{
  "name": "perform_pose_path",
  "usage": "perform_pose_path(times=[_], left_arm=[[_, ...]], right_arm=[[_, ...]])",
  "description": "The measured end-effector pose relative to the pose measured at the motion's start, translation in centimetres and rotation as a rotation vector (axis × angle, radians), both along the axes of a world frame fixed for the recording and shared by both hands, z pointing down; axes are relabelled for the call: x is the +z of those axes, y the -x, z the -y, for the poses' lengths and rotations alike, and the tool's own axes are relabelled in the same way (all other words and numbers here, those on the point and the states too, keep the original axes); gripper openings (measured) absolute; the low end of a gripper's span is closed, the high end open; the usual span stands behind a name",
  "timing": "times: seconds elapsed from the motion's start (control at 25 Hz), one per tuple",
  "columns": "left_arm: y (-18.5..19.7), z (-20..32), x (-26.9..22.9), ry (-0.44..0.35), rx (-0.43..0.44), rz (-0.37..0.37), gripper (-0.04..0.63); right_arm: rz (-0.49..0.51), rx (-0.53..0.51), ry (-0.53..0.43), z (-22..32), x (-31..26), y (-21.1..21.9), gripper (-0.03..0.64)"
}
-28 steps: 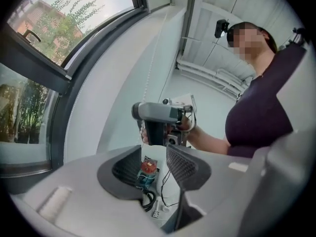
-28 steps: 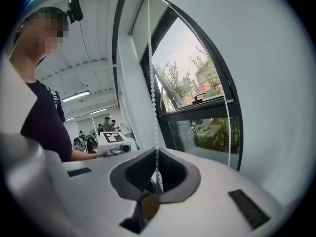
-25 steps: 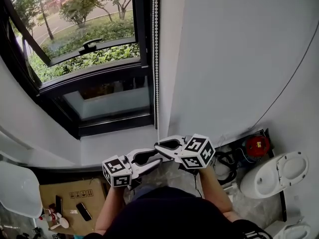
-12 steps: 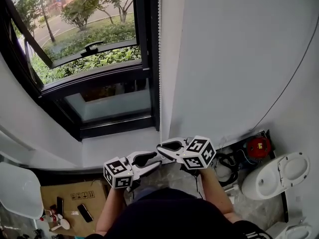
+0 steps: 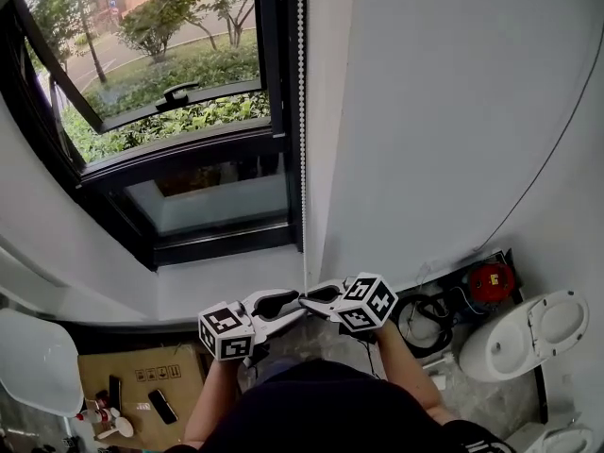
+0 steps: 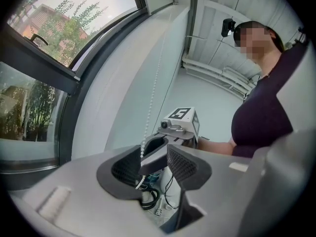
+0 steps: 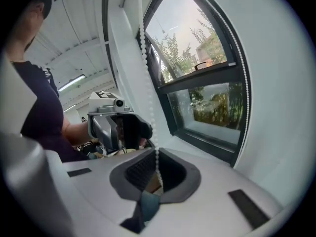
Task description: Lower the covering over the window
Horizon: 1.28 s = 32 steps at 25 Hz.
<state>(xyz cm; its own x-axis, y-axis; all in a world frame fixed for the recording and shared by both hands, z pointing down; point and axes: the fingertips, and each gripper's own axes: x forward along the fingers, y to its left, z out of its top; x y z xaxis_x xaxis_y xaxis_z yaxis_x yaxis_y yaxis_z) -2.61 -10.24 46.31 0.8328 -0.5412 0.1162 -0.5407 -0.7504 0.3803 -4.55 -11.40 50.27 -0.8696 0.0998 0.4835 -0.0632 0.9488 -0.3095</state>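
Observation:
A white bead chain (image 5: 300, 111) hangs down the black frame of the window (image 5: 170, 111); the covering itself is out of view. My right gripper (image 5: 304, 297) is shut on the chain's lower end, and the beads (image 7: 146, 68) run down into its closed jaws (image 7: 157, 169). My left gripper (image 5: 291, 308) sits just left of it and below. Its jaws (image 6: 154, 164) stand open around the chain (image 6: 155, 88) and the tip of the right gripper (image 6: 165, 132), and its pads do not press on either.
A white sill (image 5: 226, 276) runs under the window. A toilet (image 5: 528, 324), a red device (image 5: 488, 279) and black cables (image 5: 425, 310) lie on the floor at right. At lower left are a cardboard box (image 5: 132, 376) and a white seat (image 5: 33, 357).
Both grippers have dropped a little toward the person. The right stays closed on the chain, and the left stays open beside it.

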Motion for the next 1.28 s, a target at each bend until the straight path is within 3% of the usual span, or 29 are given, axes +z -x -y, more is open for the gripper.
perform_pose_path(times=[0.24, 0.44, 0.56, 0.76, 0.92, 1.08, 1.28], left_arm=[[-0.3, 0.2, -0.4, -0.011, 0.005, -0.006, 0.153], [-0.4, 0.2, -0.6, -0.016, 0.007, -0.004, 0.152], [-0.4, 0.2, -0.8, -0.02, 0.003, -0.012, 0.152], [-0.4, 0.2, -1.2, -0.03, -0.001, -0.017, 0.153], [-0.7, 0.2, -1.5, -0.037, -0.001, -0.019, 0.152], [-0.8, 0.4, -1.6, -0.045, 0.006, -0.02, 0.153], [-1.1, 0.6, -2.0, -0.053, 0.013, -0.019, 0.152]], right_arm=[[0.05, -0.006, 0.067, -0.8, 0.2, 0.6, 0.015], [-0.118, -0.053, 0.023, -2.1, 4.4, 0.1, 0.015], [-0.085, -0.054, 0.068, -2.9, 4.3, 0.2, 0.015], [-0.086, -0.031, 0.06, -1.7, 4.5, 0.0, 0.015], [-0.031, -0.005, 0.122, -1.3, 4.6, 0.0, 0.015], [-0.106, -0.013, 0.106, -1.3, 7.0, -0.7, 0.015], [-0.091, -0.012, 0.131, -1.7, 7.6, -0.8, 0.015]])
